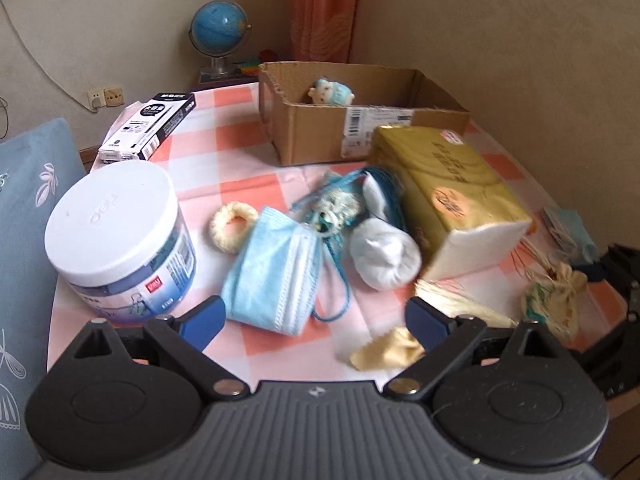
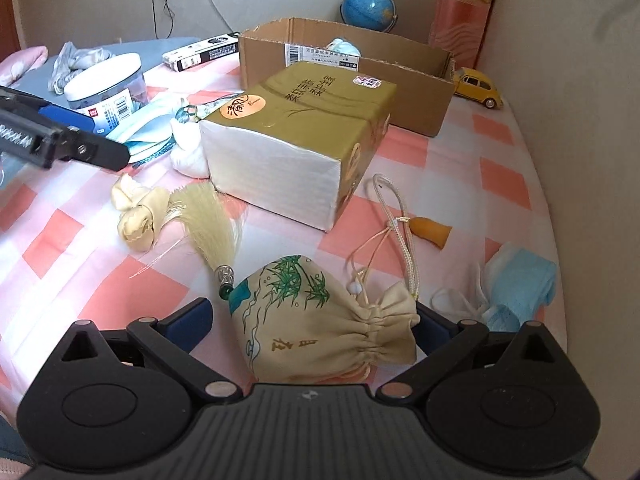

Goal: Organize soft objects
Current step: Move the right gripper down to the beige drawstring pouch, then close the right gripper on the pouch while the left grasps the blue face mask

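Note:
My left gripper (image 1: pixel 316 322) is open and empty above the table's near edge, just in front of a folded blue face mask (image 1: pixel 274 276). Beside the mask lie a cream ring (image 1: pixel 235 225), a tangle of blue cord (image 1: pixel 340 204) and a white cloth bundle (image 1: pixel 384 254). My right gripper (image 2: pixel 310 326) is open, its fingers on either side of a cream drawstring pouch (image 2: pixel 316 316) with a green bamboo print. An open cardboard box (image 1: pixel 320 128) at the back holds a small blue plush toy (image 1: pixel 332 94). A yellow cloth knot (image 2: pixel 138 212) and a tassel (image 2: pixel 210 224) lie left of the pouch.
A gold tissue pack (image 2: pixel 296 140) lies mid-table. A white-lidded jar (image 1: pixel 120 240) and a black-and-white carton (image 1: pixel 150 126) stand at the left. A second blue mask (image 2: pixel 516 288), an orange finger cot (image 2: pixel 432 232) and a yellow toy car (image 2: pixel 478 86) lie at the right. A globe (image 1: pixel 220 32) stands behind.

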The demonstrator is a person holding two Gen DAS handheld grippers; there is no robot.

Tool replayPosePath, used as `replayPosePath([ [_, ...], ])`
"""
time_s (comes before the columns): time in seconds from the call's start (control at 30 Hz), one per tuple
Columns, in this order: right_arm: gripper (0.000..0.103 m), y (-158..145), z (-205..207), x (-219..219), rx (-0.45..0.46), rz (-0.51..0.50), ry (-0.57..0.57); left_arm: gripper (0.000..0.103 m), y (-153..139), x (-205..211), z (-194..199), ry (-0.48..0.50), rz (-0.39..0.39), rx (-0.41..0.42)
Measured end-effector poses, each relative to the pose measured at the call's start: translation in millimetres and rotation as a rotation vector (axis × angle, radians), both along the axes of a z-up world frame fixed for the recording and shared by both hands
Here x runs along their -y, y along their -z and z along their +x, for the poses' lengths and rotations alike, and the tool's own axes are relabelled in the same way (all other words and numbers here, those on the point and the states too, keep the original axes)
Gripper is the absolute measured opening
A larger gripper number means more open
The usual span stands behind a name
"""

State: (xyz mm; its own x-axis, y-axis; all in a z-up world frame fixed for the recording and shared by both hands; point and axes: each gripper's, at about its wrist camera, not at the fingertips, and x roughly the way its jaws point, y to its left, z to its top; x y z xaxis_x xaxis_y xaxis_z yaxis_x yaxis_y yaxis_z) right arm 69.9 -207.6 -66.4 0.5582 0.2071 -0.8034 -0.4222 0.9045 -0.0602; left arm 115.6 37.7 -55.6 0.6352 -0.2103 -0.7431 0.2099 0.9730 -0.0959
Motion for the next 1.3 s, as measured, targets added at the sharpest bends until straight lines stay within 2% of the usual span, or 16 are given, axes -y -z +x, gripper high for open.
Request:
replayPosePath([
  [0.03,0.103,1,0,1,0.004,0.004,0.005,0.085,1,0,2,0.001,0.003,0.005],
  [0.1,0.103,2,-3,1,0.016,0.009,0.010,0.070,4,0,7,0.002,0.023,0.002],
  [0.17,0.103,2,-5,3,0.024,0.013,0.013,0.067,8,0,12,-0.001,0.036,0.000],
  [0.37,0.103,2,-7,3,0.037,0.018,0.017,0.067,11,2,25,-0.022,0.097,0.039],
  [0.6,0.103,3,-9,3,0.048,0.022,0.021,0.067,20,7,30,0.015,0.122,-0.017],
  [0.7,0.103,3,-10,4,0.051,0.023,0.022,0.067,16,9,19,0.058,0.108,-0.031],
  [0.87,0.103,3,-10,3,0.056,0.025,0.025,0.067,14,3,24,0.020,0.124,-0.010],
  [1.1,0.103,1,-10,2,0.042,0.013,0.028,0.067,23,3,37,0.031,0.102,-0.018],
  [1.3,0.103,-1,-11,2,0.031,0.016,0.040,0.061,24,2,39,0.044,0.080,-0.018],
])
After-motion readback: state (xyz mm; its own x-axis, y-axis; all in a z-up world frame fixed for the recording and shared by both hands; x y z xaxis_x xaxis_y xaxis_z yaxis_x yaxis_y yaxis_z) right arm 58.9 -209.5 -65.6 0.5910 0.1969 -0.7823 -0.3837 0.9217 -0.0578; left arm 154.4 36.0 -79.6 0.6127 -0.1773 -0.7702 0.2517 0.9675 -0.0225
